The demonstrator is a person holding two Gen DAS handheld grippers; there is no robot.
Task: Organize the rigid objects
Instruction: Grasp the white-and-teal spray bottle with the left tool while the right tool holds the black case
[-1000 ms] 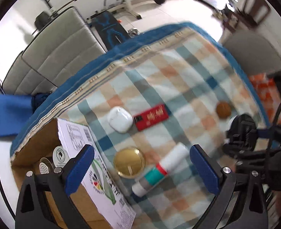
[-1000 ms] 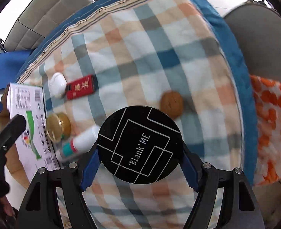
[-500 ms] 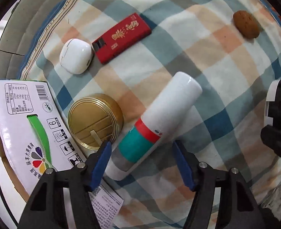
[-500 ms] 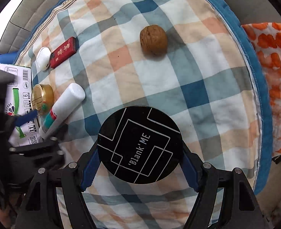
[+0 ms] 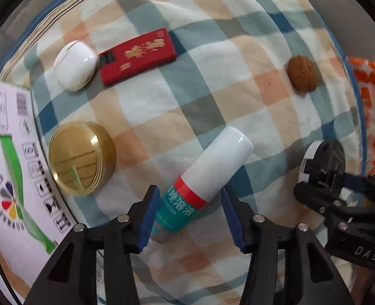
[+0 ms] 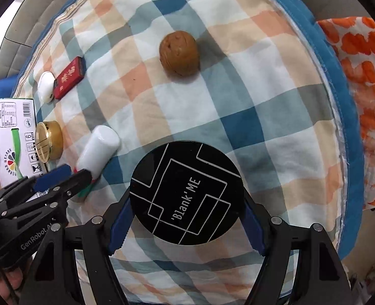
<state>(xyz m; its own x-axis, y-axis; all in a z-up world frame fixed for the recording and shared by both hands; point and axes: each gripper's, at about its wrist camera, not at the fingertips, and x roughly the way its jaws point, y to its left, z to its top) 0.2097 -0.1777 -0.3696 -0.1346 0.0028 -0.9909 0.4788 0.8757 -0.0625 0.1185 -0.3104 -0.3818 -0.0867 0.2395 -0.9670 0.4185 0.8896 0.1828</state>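
Note:
A white bottle with a teal and red label (image 5: 207, 175) lies on the checked cloth. My left gripper (image 5: 190, 216) is open, its blue fingers on either side of the bottle's labelled end without touching it. My right gripper (image 6: 185, 218) is shut on a black round compact marked Blank ME (image 6: 186, 193) and holds it above the cloth. A gold round tin (image 5: 82, 157), a white earbud case (image 5: 75, 64), a red flat box (image 5: 139, 56) and a walnut (image 5: 302, 76) lie on the cloth. The bottle (image 6: 98, 150) and the walnut (image 6: 179, 53) also show in the right wrist view.
A cardboard box with a white printed flap (image 5: 6, 165) stands at the left edge of the cloth (image 5: 238, 117). An orange and white patterned fabric (image 6: 365, 101) lies past the blue border on the right. A grey seat back (image 6: 14, 33) is beyond the far edge.
My left gripper has come down and forward over the bottle, and its fingers now straddle the labelled end. My right gripper has moved forward with the compact still in it.

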